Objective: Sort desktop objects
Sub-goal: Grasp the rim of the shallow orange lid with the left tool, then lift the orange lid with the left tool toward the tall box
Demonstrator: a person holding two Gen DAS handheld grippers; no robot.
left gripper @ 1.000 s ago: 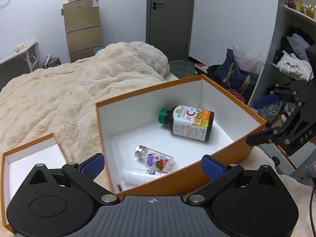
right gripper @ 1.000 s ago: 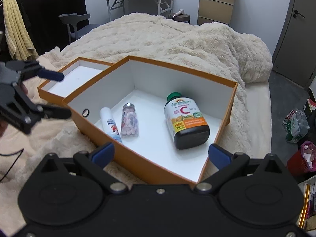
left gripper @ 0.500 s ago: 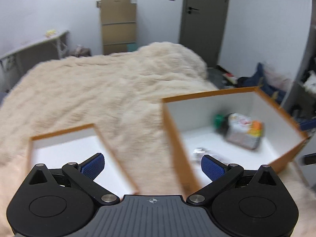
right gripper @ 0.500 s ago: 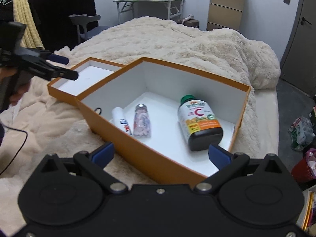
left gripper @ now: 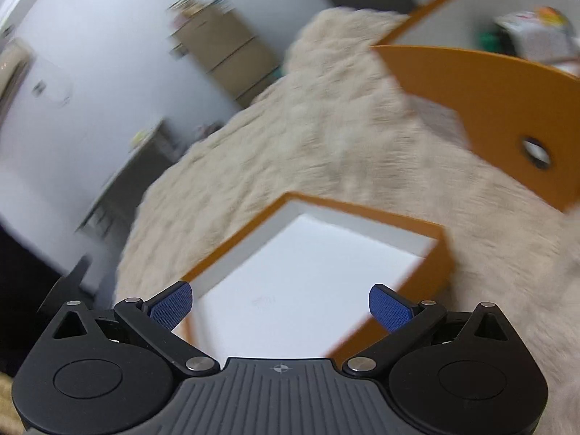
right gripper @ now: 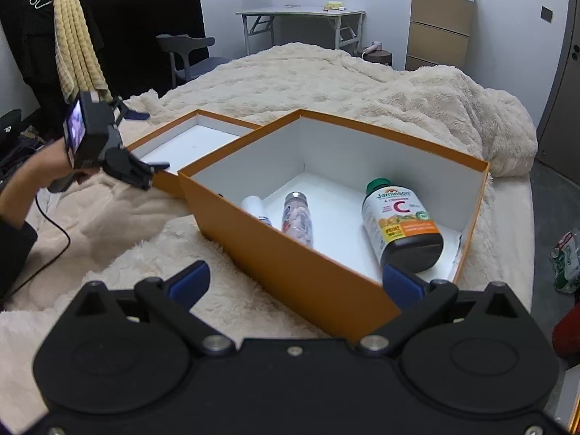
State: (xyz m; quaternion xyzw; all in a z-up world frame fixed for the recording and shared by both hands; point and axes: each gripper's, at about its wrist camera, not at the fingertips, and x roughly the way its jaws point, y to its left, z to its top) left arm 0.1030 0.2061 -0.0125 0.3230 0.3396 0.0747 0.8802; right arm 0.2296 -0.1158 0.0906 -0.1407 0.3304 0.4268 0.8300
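In the frame centre, the deep box (right gripper: 290, 272) holds three bottles (right gripper: 400, 224); the shallow lid (right gripper: 188, 145) lies at its left.

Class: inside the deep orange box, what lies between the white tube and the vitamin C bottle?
A clear pill bottle, lying between the white tube and vitamin C bottle; right wrist view.

Three bottles (right gripper: 400, 226) inside orange box (right gripper: 301, 272)

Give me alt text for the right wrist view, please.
An open orange box on a fluffy blanket holds a vitamin C bottle, a clear pill bottle and a white tube, all lying down. The left gripper, open, reaches the shallow lid beside it.
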